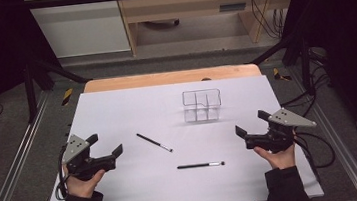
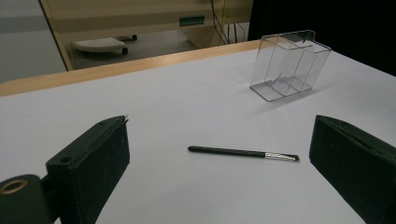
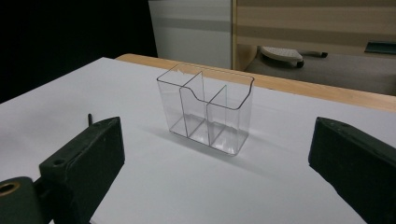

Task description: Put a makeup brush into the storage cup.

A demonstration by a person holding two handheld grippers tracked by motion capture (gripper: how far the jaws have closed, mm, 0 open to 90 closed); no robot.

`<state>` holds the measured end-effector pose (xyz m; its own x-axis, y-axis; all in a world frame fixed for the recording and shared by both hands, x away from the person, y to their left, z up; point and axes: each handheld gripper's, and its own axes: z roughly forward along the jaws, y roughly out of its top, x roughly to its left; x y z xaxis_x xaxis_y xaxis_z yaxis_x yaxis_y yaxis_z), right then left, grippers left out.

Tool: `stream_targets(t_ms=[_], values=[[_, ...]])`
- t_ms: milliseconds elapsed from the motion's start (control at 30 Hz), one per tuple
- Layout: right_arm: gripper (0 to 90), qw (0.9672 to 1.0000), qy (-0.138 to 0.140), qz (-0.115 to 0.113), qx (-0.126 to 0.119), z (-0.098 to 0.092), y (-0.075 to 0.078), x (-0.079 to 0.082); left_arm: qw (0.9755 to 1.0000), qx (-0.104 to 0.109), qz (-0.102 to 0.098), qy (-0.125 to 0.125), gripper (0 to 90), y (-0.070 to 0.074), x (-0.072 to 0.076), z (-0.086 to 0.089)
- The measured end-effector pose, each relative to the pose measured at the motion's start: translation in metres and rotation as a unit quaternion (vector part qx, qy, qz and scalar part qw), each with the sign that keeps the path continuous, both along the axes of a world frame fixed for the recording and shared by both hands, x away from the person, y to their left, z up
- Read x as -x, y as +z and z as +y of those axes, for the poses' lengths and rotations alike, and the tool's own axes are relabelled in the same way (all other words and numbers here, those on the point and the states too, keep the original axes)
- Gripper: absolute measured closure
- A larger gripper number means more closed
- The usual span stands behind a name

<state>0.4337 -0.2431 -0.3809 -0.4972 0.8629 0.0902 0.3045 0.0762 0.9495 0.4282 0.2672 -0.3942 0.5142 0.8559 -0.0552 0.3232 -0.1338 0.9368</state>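
Two thin black makeup brushes lie on the white table top. One brush lies slantwise near the middle, the other brush lies level closer to the front edge. A clear plastic organizer with several compartments stands upright and empty behind them. My left gripper is held low at the left, open and empty. In the left gripper view the slanted brush lies ahead between the jaws, with the organizer beyond. My right gripper is open and empty at the right, facing the organizer.
The table's wooden back edge shows behind the white sheet. Dark frame bars and cables flank the table. A wooden desk stands farther back on the floor. A brush end peeks beside the right gripper's left jaw.
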Motion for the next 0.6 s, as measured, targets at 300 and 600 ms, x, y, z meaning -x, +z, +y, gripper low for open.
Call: stream_targets(t_ms=[300,600], values=[[4.4,1.0000,0.005,0.001,0.002,0.0006,0.0036,0.0026,1.0000,0.001,0.003,-0.001,4.6,-0.0007,0.0006,0.0006],[4.8,0.9998,0.008,0.003,0.020,0.0072,0.0073,0.0045,0.9999,-0.004,0.009,-0.005,4.8,-0.0041,0.0009,-0.0020]])
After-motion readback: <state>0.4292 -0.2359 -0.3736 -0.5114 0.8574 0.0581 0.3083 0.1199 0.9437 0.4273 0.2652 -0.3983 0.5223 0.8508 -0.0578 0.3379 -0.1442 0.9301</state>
